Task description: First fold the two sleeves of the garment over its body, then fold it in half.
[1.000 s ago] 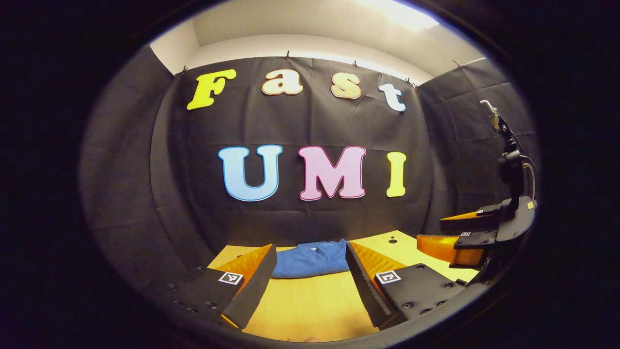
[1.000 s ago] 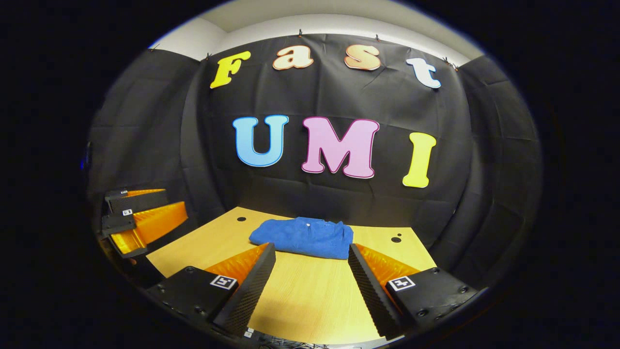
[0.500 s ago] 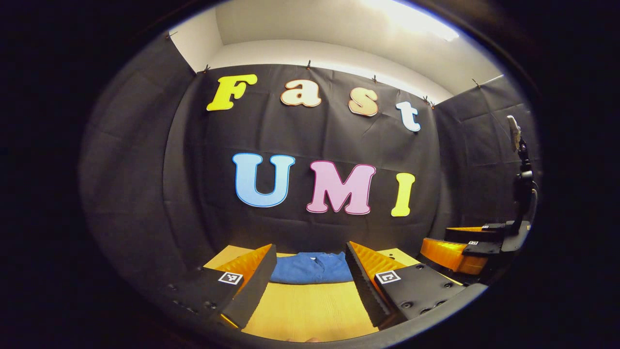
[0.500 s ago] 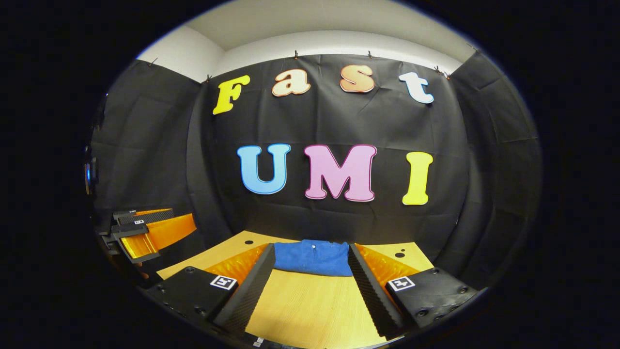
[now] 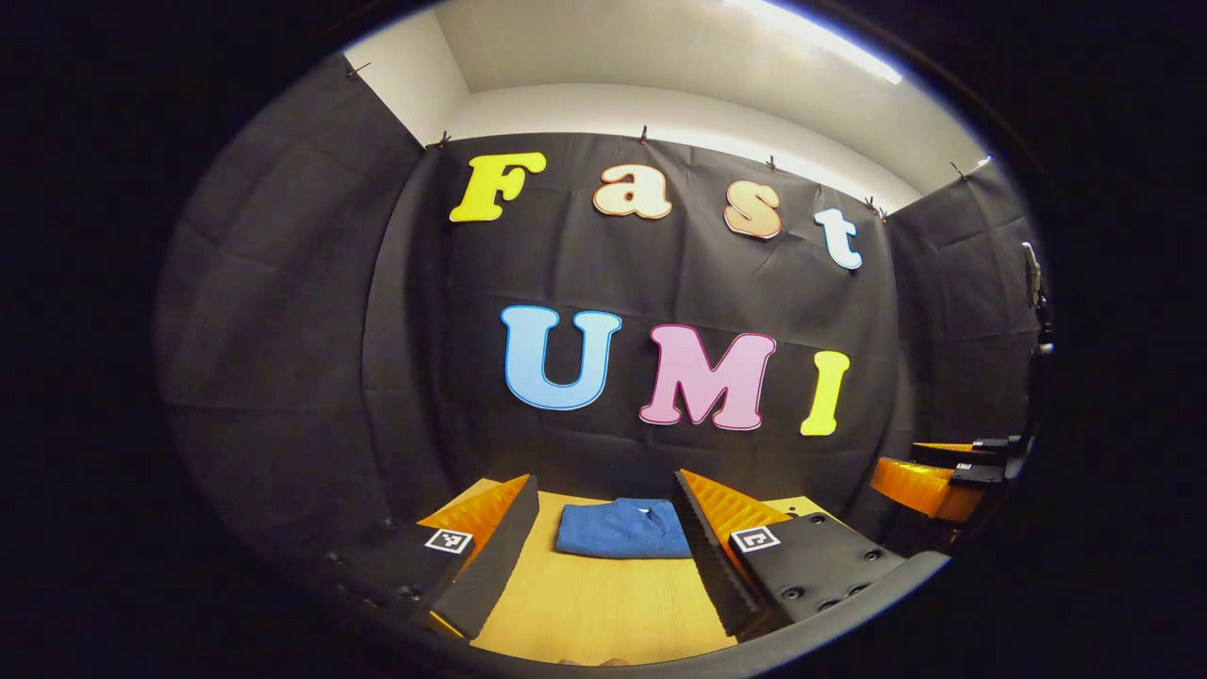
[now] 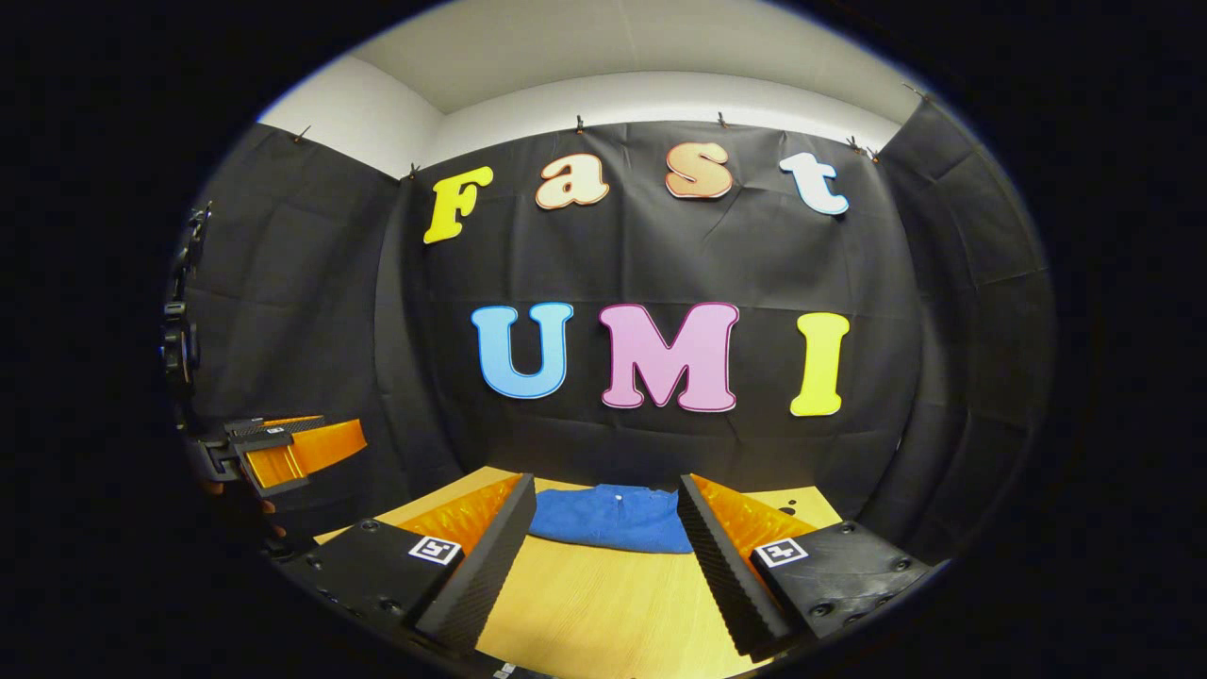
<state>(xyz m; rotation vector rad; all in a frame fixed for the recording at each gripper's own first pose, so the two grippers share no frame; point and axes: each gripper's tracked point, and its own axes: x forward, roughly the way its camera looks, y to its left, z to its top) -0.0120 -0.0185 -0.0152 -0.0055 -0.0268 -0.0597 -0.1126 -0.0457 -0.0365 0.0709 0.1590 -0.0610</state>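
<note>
A blue garment [image 5: 622,530] lies folded into a compact flat rectangle on the wooden table [image 5: 603,604], toward its far side by the black wall. In the right gripper view the same garment [image 6: 610,518] shows a small white button on top. My left gripper [image 5: 603,552] hangs open above the near part of the table, well short of the cloth, with nothing between its fingers. My right gripper [image 6: 603,556] is likewise open and holds nothing, back from the garment. The right gripper [image 5: 948,471] appears at the far right of the left gripper view, and the left gripper [image 6: 283,451] at the far left of the right gripper view.
Small dark holes [image 6: 790,509] mark the table top near its far right corner. Black cloth walls close the booth behind and on both sides of the table.
Both grippers have drawn back from the garment and tilted upward, so the cloth looks smaller and lower. The garment itself has stayed in place, folded.
</note>
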